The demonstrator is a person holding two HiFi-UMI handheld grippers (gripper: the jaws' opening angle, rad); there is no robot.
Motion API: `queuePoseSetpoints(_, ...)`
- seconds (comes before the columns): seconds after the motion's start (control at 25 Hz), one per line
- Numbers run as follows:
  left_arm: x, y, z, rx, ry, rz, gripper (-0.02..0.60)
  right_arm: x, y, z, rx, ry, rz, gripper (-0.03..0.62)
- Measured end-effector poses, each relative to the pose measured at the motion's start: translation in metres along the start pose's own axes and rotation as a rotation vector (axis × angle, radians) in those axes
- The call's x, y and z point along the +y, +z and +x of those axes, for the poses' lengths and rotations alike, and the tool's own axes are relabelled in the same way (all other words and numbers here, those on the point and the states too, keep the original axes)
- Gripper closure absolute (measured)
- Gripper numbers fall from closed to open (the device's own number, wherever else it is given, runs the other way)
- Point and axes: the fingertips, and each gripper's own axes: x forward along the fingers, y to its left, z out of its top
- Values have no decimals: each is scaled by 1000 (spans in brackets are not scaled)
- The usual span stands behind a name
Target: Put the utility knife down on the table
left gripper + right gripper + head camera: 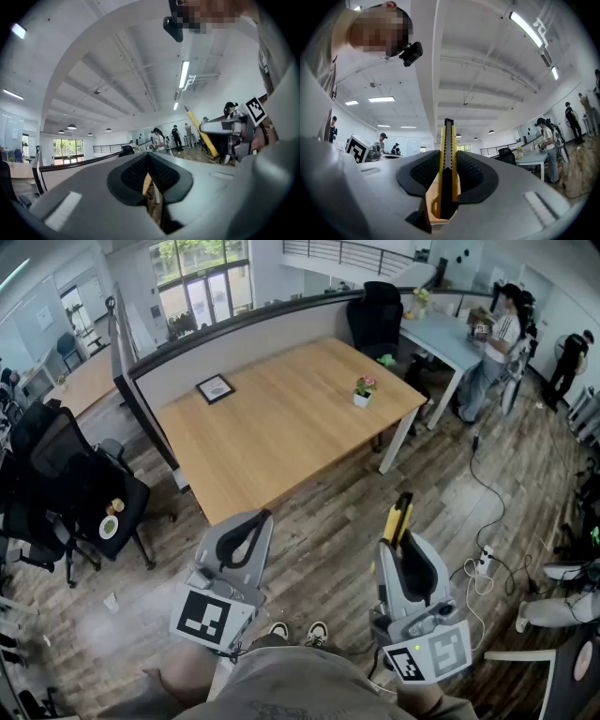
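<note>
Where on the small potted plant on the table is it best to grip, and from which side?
Probably the white pot, low on its sides, not the flowers: it stands upright and the flowers spread above its rim. Come in level from the near edge of the table.

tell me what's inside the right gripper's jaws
A yellow utility knife, clamped by the right gripper, its front end sticking past the pads. The pads cover the sides of its middle part.
</note>
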Motion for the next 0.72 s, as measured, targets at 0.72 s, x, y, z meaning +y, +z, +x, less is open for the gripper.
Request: queuePoseSetpoints(0.72,-35,-4,34,-14,-19,71,580,-53,-15,-20,39,-60,-33,471)
